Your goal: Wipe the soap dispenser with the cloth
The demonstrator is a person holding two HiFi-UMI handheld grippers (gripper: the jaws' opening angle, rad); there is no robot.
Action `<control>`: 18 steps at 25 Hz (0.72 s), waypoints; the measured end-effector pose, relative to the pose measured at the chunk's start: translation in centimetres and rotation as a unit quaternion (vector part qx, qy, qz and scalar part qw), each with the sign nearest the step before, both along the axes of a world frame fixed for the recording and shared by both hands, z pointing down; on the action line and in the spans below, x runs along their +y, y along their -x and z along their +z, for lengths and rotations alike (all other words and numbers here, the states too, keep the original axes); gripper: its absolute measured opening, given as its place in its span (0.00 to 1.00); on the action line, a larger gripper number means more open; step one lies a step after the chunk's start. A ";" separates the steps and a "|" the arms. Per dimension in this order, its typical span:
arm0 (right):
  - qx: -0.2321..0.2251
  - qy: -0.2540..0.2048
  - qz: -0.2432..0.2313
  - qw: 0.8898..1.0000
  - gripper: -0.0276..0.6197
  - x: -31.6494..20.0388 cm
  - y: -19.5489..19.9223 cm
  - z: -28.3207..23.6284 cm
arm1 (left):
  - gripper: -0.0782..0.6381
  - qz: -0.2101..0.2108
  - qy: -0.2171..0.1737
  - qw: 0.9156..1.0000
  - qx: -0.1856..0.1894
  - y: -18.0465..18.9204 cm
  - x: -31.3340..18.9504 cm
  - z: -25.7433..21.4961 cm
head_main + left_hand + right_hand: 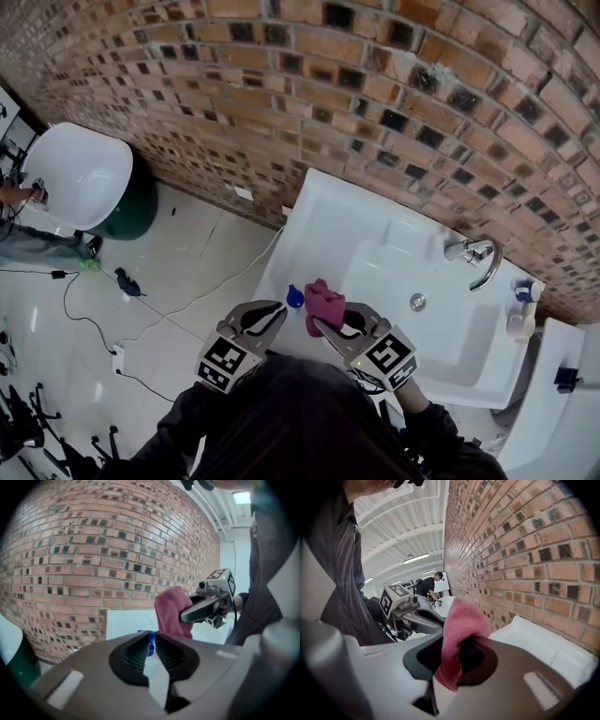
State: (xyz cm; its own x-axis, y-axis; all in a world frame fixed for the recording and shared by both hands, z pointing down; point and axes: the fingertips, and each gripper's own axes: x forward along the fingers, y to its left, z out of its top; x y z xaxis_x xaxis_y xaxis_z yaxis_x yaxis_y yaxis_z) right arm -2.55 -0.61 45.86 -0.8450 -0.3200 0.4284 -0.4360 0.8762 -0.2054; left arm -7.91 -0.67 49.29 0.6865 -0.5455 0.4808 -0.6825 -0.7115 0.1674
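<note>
A washroom corner in a workshop-like hall: white sink [323,211] with tap [476,255] against a brick wall [281,75], loose cables [94,324] on the floor [187,244] lower left, strip lights [416,558] under a ribbed roof [403,531].

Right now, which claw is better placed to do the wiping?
Right. The right claw already grips the pink cloth, close beside the small blue item pinched in the left claw.

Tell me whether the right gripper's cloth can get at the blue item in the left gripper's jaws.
Probably yes. The right gripper holds the pink cloth right beside the blue item pinched by the left gripper, and nothing visible stands between them.
</note>
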 end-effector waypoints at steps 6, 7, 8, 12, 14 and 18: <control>0.000 0.000 -0.001 1.000 0.15 -0.2 0.0 -0.2 | 0.15 0.002 0.001 1.000 0.000 -0.5 0.3 -0.1; -0.003 0.003 0.002 1.000 0.15 -0.2 -0.1 -0.2 | 0.15 0.003 0.001 1.000 0.000 -0.5 0.3 -0.1; -0.005 0.005 0.004 1.000 0.15 -0.3 -0.1 -0.2 | 0.15 0.003 0.002 1.000 0.000 -0.5 0.4 -0.1; -0.008 0.003 0.006 1.000 0.15 -0.3 0.0 -0.4 | 0.15 -0.002 0.005 1.000 -0.002 -0.3 0.4 0.1; -0.008 0.000 0.006 1.000 0.15 -0.3 0.1 -0.5 | 0.15 -0.003 0.002 1.000 -0.001 -0.3 0.3 0.0; -0.004 -0.003 0.008 1.000 0.15 -0.3 0.0 -0.4 | 0.15 -0.004 0.002 1.000 -0.001 -0.1 0.4 -0.2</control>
State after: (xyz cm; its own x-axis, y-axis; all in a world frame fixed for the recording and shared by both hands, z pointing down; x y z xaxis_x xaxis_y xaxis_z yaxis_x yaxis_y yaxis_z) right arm -2.54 -0.92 45.45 -0.8433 -0.3362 0.4194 -0.4486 0.8700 -0.2045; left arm -7.79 -0.28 49.09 0.6807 -0.5491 0.4849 -0.6888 -0.7052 0.1683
